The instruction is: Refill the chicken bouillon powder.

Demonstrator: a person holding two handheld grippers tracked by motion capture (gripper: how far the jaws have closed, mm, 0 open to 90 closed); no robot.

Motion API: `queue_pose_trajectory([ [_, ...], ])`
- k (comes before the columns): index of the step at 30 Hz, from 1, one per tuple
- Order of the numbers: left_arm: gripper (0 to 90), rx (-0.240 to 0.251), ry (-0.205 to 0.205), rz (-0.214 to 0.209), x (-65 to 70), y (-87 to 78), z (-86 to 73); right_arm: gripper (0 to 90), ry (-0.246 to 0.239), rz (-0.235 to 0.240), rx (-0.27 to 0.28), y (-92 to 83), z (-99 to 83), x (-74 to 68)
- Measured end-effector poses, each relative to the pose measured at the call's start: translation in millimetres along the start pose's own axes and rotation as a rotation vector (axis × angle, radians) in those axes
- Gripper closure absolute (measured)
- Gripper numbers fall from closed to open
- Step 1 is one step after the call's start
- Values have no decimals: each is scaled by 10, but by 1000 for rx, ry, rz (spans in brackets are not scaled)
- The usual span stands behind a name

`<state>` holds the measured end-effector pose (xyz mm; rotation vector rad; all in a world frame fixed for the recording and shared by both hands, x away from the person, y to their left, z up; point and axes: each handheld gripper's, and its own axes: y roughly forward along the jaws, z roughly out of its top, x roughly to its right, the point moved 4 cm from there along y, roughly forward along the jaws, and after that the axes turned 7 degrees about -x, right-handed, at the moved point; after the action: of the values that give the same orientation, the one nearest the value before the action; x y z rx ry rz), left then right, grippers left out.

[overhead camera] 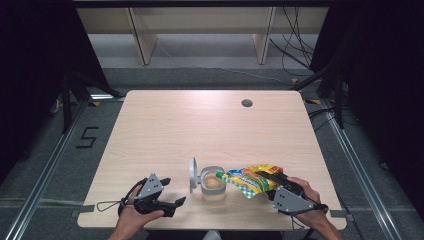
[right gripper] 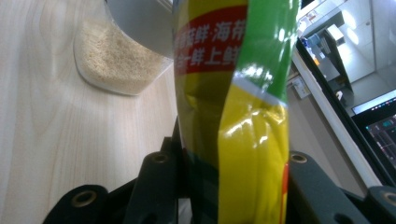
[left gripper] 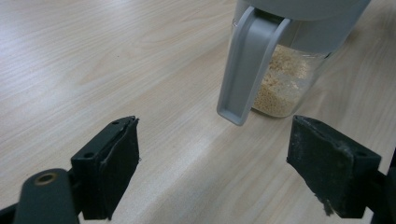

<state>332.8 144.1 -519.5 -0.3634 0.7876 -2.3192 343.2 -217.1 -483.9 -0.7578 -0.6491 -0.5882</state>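
A clear jar (overhead camera: 212, 186) of beige granules stands near the table's front edge, its grey flip lid (overhead camera: 192, 174) standing open on its left side. My right gripper (overhead camera: 263, 178) is shut on a yellow and green pouch (overhead camera: 248, 180), which lies tilted with its mouth end over the jar's opening. In the right gripper view the pouch (right gripper: 229, 93) stands between the jaws, with the jar (right gripper: 116, 56) behind it. My left gripper (overhead camera: 173, 191) rests open on the table left of the jar. In the left gripper view the jar (left gripper: 282, 84) and its hanging lid (left gripper: 245, 60) are just beyond the open gripper (left gripper: 215, 168).
The wooden table (overhead camera: 200, 125) has a round cable hole (overhead camera: 246, 103) at the back right. Beyond its far edge stand pale shelf legs (overhead camera: 142, 40), and cables (overhead camera: 295, 45) lie on the grey floor.
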Motion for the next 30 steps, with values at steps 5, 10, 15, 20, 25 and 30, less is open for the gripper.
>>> queue_pose_trajectory([
  [5,161,3,0,-7,3,6,2,701,51,14,20,17,-41,40],
  [10,161,7,-21,-9,17,13,1,705,167,24,62,30,-104,97],
  [15,161,6,-31,-7,24,25,-1,713,277,19,102,66,-158,183],
  [20,162,-2,-2,-7,5,21,0,718,347,16,114,135,-222,244],
  [25,161,-5,-13,-1,3,17,-4,720,459,33,153,211,-271,299],
  [30,161,-3,-15,-5,5,12,-3,720,548,45,184,328,-309,347],
])
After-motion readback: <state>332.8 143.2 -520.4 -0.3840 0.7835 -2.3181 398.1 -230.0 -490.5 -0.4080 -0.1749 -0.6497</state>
